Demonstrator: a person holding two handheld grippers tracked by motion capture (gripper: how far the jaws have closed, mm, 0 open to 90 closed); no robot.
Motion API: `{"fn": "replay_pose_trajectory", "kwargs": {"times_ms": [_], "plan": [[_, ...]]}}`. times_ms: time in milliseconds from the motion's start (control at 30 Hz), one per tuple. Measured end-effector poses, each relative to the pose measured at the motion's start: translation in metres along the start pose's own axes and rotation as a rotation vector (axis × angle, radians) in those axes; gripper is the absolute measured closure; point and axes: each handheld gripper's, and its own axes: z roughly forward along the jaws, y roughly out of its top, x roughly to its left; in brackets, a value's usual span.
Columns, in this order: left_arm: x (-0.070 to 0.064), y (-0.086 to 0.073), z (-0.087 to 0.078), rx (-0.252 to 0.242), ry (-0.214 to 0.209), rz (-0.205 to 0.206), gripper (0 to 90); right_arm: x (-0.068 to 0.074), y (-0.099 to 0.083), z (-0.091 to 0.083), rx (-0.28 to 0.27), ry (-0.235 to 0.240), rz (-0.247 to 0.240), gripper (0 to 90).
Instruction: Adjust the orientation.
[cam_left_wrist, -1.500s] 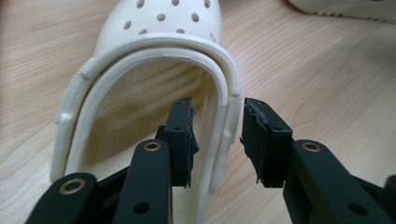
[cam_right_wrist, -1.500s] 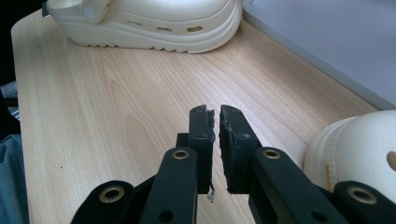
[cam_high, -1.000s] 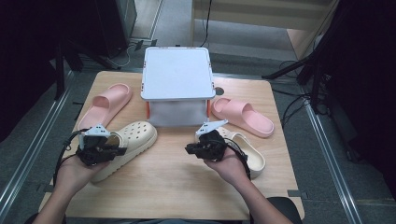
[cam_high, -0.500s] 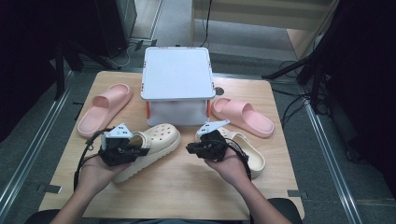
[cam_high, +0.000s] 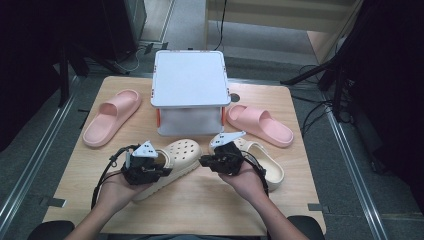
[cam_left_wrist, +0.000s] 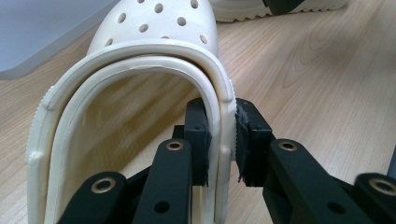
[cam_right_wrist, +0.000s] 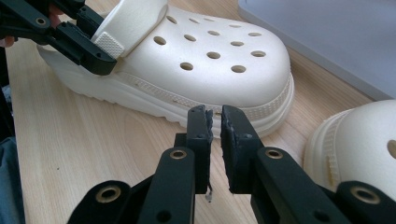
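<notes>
A cream clog (cam_high: 181, 156) lies on the wooden table (cam_high: 200, 205) in front of a white box. My left gripper (cam_high: 156, 171) is shut on the wall of its heel opening; in the left gripper view the rim (cam_left_wrist: 223, 100) is pinched between the jaws (cam_left_wrist: 223, 126). A second cream clog (cam_high: 265, 161) lies to the right, partly under the person's right hand. My right gripper (cam_high: 204, 161) hovers just off the first clog's toe (cam_right_wrist: 210, 60). Its jaws (cam_right_wrist: 217, 119) are nearly together with nothing between them.
A white lidded box (cam_high: 189, 85) stands at the table's middle back. One pink slide (cam_high: 111, 116) lies left of it and another (cam_high: 260, 125) right of it. Bare wood stretches along the front edge. Dark floor and cables surround the table.
My left gripper has carried the cream clog rightwards, so its toe now lies close to my right gripper. The right gripper has stayed in place.
</notes>
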Motion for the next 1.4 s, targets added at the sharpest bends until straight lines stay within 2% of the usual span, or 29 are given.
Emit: {"fn": "replay_pose_trajectory", "kwargs": {"times_ms": [33,133,200,233,267,333,367,400,433,467,500,533,567,600,700,733,767,867,900,1000,1067,1100,1200,1400], "plan": [[0.002,0.0,-0.001,-0.012,-0.018,-0.01,73.0,0.0,0.0,0.001,-0.001,0.004,0.0,82.8],[0.002,-0.001,-0.004,-0.008,-0.015,-0.007,67.5,0.001,0.0,0.003,0.001,0.005,0.002,82.9],[0.003,-0.001,-0.01,-0.024,-0.026,-0.013,66.2,0.002,0.0,0.005,-0.001,0.009,-0.001,82.9],[0.004,-0.001,-0.016,-0.037,-0.048,-0.019,64.2,0.003,0.001,0.006,-0.003,0.01,0.002,82.9],[0.004,-0.001,-0.016,-0.037,-0.048,-0.019,62.2,0.003,0.001,0.006,-0.003,0.01,0.002,82.9],[0.005,-0.003,-0.026,-0.056,-0.049,-0.021,61.4,0.003,0.001,0.009,-0.006,0.012,0.003,83.1],[0.007,-0.004,-0.033,-0.065,-0.058,-0.017,61.6,0.004,0.001,0.01,-0.009,0.019,0.011,83.5],[0.007,-0.004,-0.033,-0.065,-0.058,-0.017,61.6,0.004,0.001,0.01,-0.009,0.019,0.011,83.5],[0.012,-0.006,-0.041,-0.073,-0.042,-0.019,62.3,0.004,0.002,0.012,-0.012,0.02,0.019,84.4],[0.012,-0.006,-0.041,-0.073,-0.042,-0.019,63.4,0.004,0.002,0.012,-0.012,0.02,0.019,84.4],[0.018,-0.008,-0.047,-0.082,-0.016,-0.029,67.0,0.005,0.002,0.013,-0.016,0.02,0.024,85.8],[0.018,-0.008,-0.047,-0.082,-0.016,-0.029,71.3,0.005,0.002,0.013,-0.016,0.02,0.024,85.8],[0.028,-0.009,-0.051,-0.078,0.003,-0.035,77.2,0.006,0.002,0.015,-0.02,0.025,0.035,88.4],[0.028,-0.009,-0.051,-0.078,0.003,-0.035,81.1,0.006,0.002,0.015,-0.02,0.025,0.035,88.4],[0.049,-0.012,-0.049,-0.054,0.018,-0.071,85.1,0.008,0.002,0.02,-0.006,0.038,0.049,90.0],[0.049,-0.012,-0.049,-0.054,0.018,-0.071,86.6,0.008,0.002,0.02,-0.006,0.038,0.049,90.0],[0.059,-0.014,-0.045,-0.041,0.025,-0.069,87.6,0.011,0.002,0.023,0.005,0.031,0.046,90.0],[0.066,-0.015,-0.039,-0.022,0.026,-0.077,88.3,0.013,0.001,0.026,0.007,0.03,0.048,90.0],[0.071,-0.017,-0.034,-0.009,0.039,-0.084,88.3,0.015,-0.001,0.03,0.016,0.034,0.039,90.0],[0.077,-0.019,-0.029,-0.006,0.032,-0.102,88.4,0.018,-0.002,0.036,0.02,0.03,0.03,90.0],[0.082,-0.021,-0.027,-0.008,0.007,-0.138,88.7,0.019,-0.002,0.038,0.026,0.026,0.029,90.0],[0.085,-0.022,-0.024,0.006,0.006,-0.14,89.0,0.019,-0.003,0.041,0.032,0.018,0.026,90.0],[0.084,-0.023,-0.021,0.019,0.018,-0.138,89.4,0.019,-0.003,0.044,0.044,0.011,0.025,90.0],[0.08,-0.027,-0.025,0.001,0.019,-0.147,89.5,0.018,-0.002,0.046,0.045,0.012,0.01,90.0]]}}
